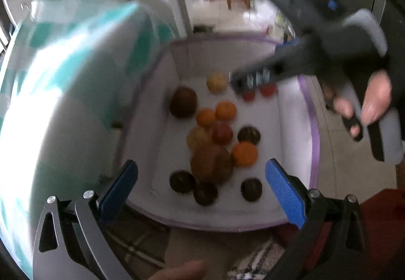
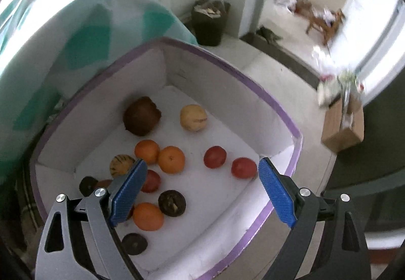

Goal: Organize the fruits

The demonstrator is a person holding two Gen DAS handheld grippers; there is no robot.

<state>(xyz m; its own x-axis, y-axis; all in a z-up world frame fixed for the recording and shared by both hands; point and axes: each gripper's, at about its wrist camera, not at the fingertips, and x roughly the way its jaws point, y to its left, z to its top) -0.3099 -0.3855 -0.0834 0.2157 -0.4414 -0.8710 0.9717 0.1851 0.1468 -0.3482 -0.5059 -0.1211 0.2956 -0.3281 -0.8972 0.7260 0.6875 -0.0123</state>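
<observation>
White-lined and purple-rimmed, the box [image 2: 283, 118] is sitting on the floor below both grippers, holding all the fruit. The left gripper [image 1: 201, 191] is hanging above the near end of the box, jaws spread wide, nothing between them; a large brown fruit [image 1: 212, 165] is lying just beyond its fingertips. The right gripper [image 2: 202, 191] is also gaping wide and empty over the box, with an orange [image 2: 148, 216] near its left finger and two red fruits [image 2: 244, 168] just ahead. Judgement: both hands are between picks. Next move likely calls for lowering one gripper over a single fruit and closing squarely, avoiding neighbours.
</observation>
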